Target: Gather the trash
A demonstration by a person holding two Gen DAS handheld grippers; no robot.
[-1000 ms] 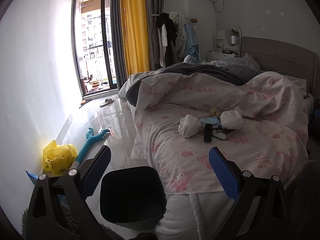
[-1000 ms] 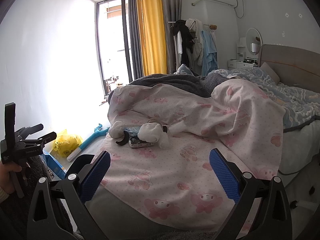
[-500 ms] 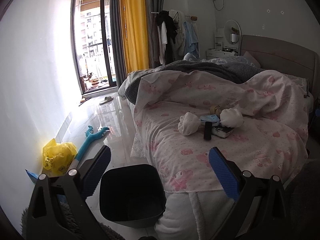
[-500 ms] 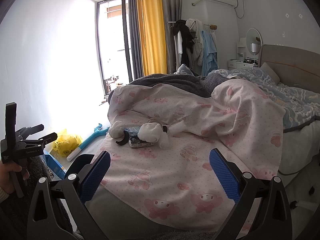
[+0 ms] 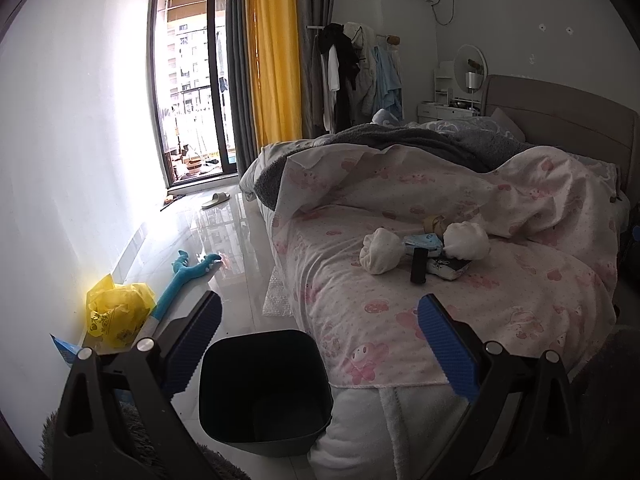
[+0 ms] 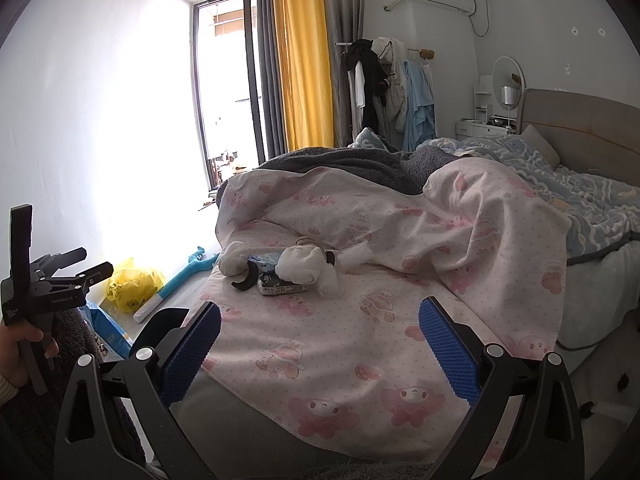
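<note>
A small heap of trash lies on the pink bedspread: two crumpled white tissue wads (image 5: 381, 249) (image 5: 466, 240), a blue packet (image 5: 423, 241), a black curved piece (image 5: 418, 265) and a dark wrapper (image 5: 447, 266). The right wrist view shows the same heap, with a tissue wad (image 6: 304, 265) and the black piece (image 6: 247, 279). A black bin (image 5: 264, 388) stands on the floor at the bed's foot corner. My left gripper (image 5: 318, 344) is open and empty above the bin. My right gripper (image 6: 319, 347) is open and empty over the bed's near edge, well short of the heap.
A yellow plastic bag (image 5: 116, 312), a teal toy (image 5: 188, 276) and a blue box (image 6: 108, 330) lie on the tiled floor by the left wall. A slipper (image 5: 216, 200) lies near the balcony door. The bed (image 6: 460, 216) is piled with blankets.
The left wrist view has shifted slightly, with the bed and bin a little lower and nearer. The right gripper has stayed still. Both grippers stay open.
</note>
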